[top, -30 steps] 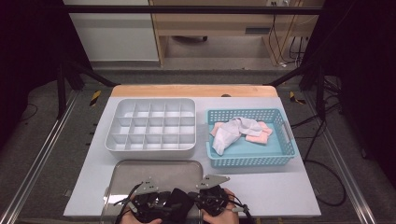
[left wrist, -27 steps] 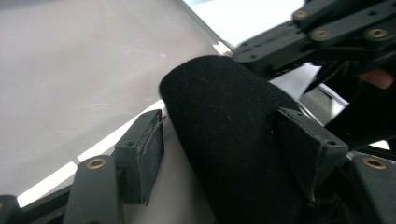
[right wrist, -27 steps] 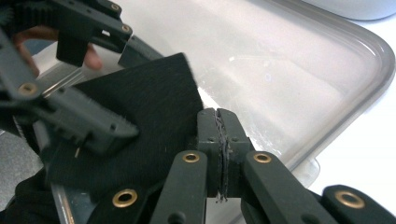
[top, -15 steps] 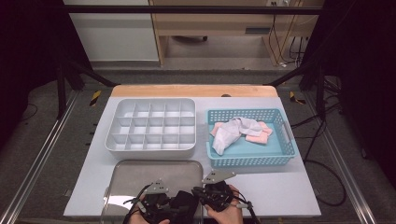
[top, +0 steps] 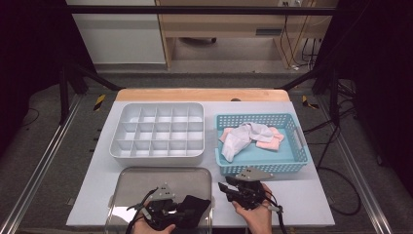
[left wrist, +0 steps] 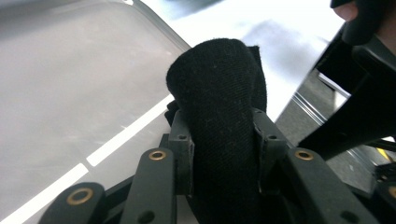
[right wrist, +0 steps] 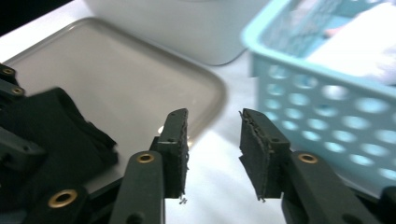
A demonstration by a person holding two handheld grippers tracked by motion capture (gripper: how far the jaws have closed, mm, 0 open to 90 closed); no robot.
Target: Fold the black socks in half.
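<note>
High view: my left gripper sits at the bottom centre of the frame, over the steel tray, with a black cloth pinched in it. My right gripper is just right of it, over bare table, pointing left toward the cloth. The divided box and the blue basket, holding pale cloths, lie higher in the frame.

Left gripper view: the cloth fills the centre, bunched upright between the jaws, which are pressed against it from both sides. The tray spreads across the left half.

Right gripper view: the jaws stand spread with nothing between them. The cloth sits at lower left, the basket at upper right.

I judge the step to be a handover or a two-handed fold of the cloth above the tray. The next move calls for bringing the right gripper left until a free edge of cloth lies between its jaws, then closing.
</note>
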